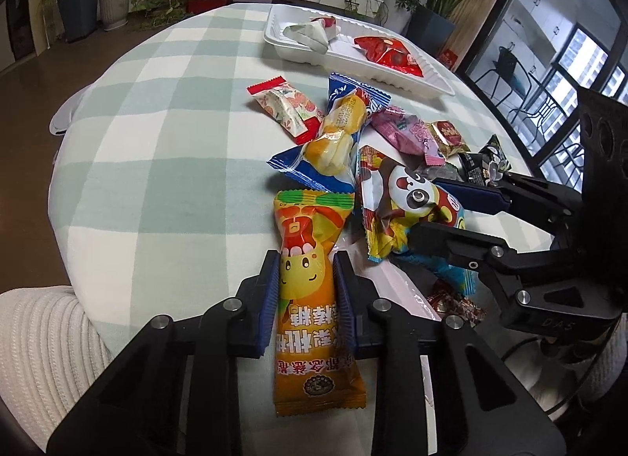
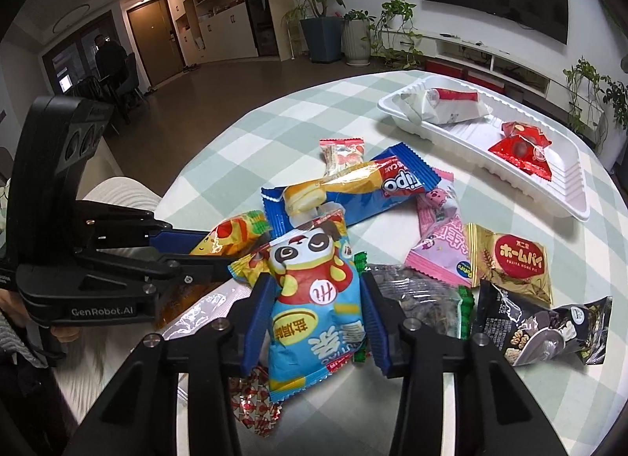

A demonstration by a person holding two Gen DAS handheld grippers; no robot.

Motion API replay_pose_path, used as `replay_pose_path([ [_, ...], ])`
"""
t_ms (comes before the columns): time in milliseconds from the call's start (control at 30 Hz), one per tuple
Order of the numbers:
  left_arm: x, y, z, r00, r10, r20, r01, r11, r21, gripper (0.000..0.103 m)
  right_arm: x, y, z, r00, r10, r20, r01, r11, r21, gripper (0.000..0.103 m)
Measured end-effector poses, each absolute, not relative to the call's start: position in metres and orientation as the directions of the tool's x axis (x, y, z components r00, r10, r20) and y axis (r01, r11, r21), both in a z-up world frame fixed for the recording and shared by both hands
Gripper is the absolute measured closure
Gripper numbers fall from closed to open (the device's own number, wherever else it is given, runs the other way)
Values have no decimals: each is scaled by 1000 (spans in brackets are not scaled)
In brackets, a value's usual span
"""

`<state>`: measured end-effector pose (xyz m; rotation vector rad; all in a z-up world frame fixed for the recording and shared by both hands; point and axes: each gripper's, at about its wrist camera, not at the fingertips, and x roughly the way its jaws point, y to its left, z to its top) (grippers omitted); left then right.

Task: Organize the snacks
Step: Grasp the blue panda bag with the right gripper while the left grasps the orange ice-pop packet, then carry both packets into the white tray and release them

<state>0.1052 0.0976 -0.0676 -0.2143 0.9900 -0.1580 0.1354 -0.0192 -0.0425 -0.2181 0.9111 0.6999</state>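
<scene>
Left claw (image 1: 306,291): closed onto the orange lollipop packet with a cartoon face (image 1: 310,299); both blue pads press the packet's narrow waist, so you have hold of it.
Right claw (image 2: 320,299): partly closed around the blue-and-red crinkly packet printed with a panda (image 2: 314,299); the pads sit at the packet's two flanks and appear to touch it, though how firm the grip is I cannot tell.
Orange packet, place: between the left claw's pads, its sealed tail running back under the claw, its green-striped head ahead of the tips and lying on the table.
Panda packet, place: between the right claw's pads, on top of the heap, overlapping a clear bag of dark seeds (image 2: 424,306) just right of that claw.
Heap: the long blue cake wrapper (image 2: 353,189) and the pink wrapper (image 2: 439,248) lie just ahead of both claws, touching one another.
Goal, judged: the white foam tray (image 2: 573,204), far ahead and to the right of both claws, already holding a red packet (image 2: 522,149) and a white one (image 2: 447,106).
Table (image 1: 176,134): green-and-white check cloth.
Advice: lift each packet straight up before you travel, so that neighbours do not drag along.
Advice: move one claw at a time; they stand close and could collide.
Risk: a puffed packet may slip; squeeze no harder than needed.
</scene>
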Motion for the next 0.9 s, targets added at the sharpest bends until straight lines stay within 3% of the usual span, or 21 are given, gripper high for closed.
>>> replay_pose_path([
  [367,107,111,-71,535,-308,-787,-5,930,-368,83,138,-26,-42,382,501,-776,-616,765,190,57],
  [900,101,126,-70,532,-435,-727,-23,851,-525,85,148,-55,-43,306,619,-723,-517,746,420,58],
])
